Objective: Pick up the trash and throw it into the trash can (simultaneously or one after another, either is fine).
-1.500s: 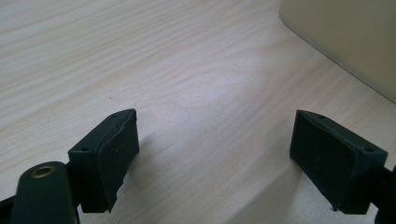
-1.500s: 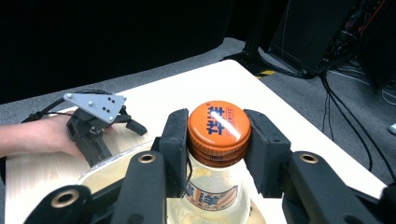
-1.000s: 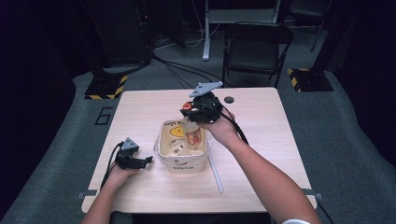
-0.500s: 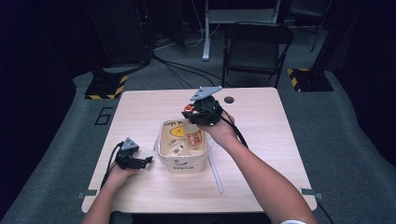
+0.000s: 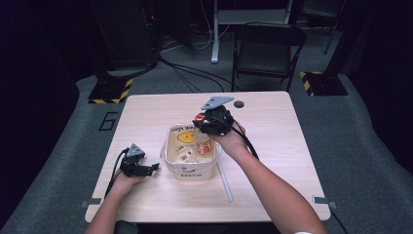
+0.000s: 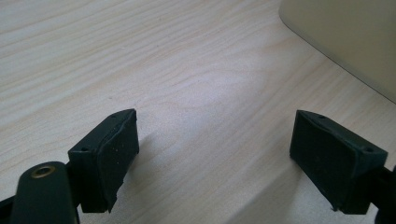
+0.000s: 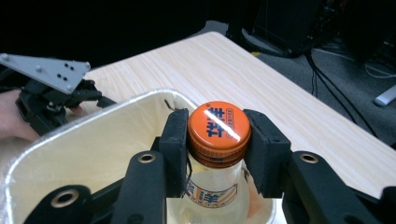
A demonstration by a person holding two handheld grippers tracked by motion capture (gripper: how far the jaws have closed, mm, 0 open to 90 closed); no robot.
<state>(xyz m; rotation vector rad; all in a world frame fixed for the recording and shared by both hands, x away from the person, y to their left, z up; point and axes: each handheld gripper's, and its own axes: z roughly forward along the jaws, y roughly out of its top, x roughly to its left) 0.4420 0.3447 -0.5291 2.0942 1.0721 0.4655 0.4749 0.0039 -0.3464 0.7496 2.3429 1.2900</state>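
Clear bottle with orange cap, upright inside the tub, right gripper jaws clamped on its neck.

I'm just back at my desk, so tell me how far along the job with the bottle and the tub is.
Done: the bottle is gripped at its orange cap by the right tool and sits upright inside the tub, where a small packet already lies. In hand: setting the bottle down. Left: letting go and pulling away. The left tool rests open on the table beside the tub.
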